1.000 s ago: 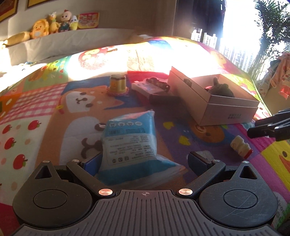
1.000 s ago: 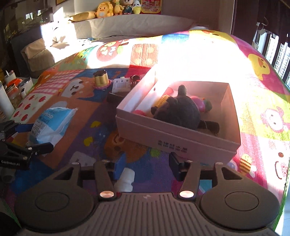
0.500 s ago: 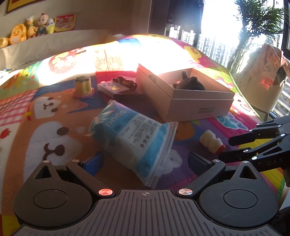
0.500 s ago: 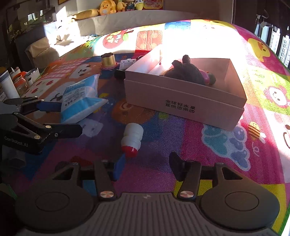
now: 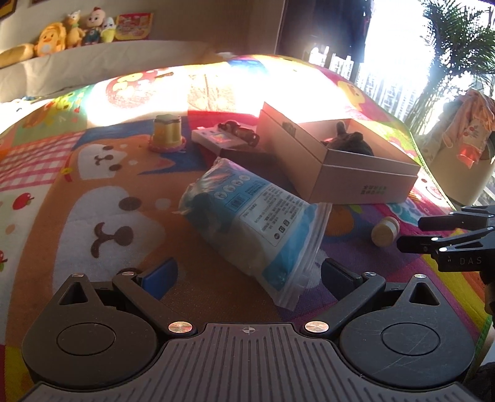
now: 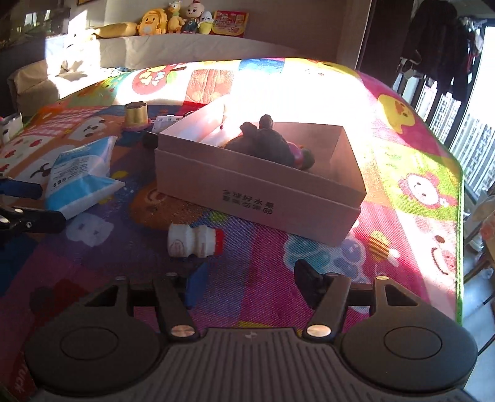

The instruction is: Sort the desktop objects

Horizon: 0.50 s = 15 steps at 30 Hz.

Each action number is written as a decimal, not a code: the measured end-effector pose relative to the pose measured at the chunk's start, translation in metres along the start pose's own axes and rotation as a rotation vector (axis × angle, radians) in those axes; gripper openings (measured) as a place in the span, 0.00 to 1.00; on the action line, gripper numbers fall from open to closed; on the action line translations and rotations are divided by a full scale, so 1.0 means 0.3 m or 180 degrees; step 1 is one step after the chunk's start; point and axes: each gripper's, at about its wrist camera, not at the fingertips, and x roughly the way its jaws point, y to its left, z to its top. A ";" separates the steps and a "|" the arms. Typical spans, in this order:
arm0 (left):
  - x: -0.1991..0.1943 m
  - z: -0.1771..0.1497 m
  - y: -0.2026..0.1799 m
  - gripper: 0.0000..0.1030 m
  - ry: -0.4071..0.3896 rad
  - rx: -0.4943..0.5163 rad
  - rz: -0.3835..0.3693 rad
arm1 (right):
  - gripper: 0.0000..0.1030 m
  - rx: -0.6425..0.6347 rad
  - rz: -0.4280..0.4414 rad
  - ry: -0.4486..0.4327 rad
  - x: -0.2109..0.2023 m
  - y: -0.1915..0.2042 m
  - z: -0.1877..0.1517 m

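A blue-and-white plastic bag (image 5: 256, 222) (image 6: 80, 173) lies on the cartoon play mat, its near end between the wide fingers of my left gripper (image 5: 247, 276), which is open and not pressing on it. A small white bottle with a red cap (image 6: 195, 241) (image 5: 385, 230) lies on its side just ahead of my right gripper (image 6: 250, 281). That gripper's jaws are opening, with nothing between them. An open cardboard box (image 6: 247, 191) (image 5: 355, 179) stands beyond, holding a dark plush toy (image 6: 263, 145).
A yellow cup (image 5: 167, 131) (image 6: 136, 116) and a small white box (image 5: 216, 137) with a dark object on it sit behind the bag. Plush toys line a ledge (image 6: 173, 18) at the back. The mat's edge (image 6: 461, 247) runs along the right.
The right gripper drew back from the box and sank; the bottle that lay between its fingers now lies ahead of them, and its jaws stand wider. The left view swung a little; the bag looks turned.
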 end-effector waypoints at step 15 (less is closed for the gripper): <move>-0.003 -0.001 -0.005 0.99 -0.0015 0.0010 0.0043 | 0.43 0.0280 0.0298 -0.0079 0.070 0.048 0.027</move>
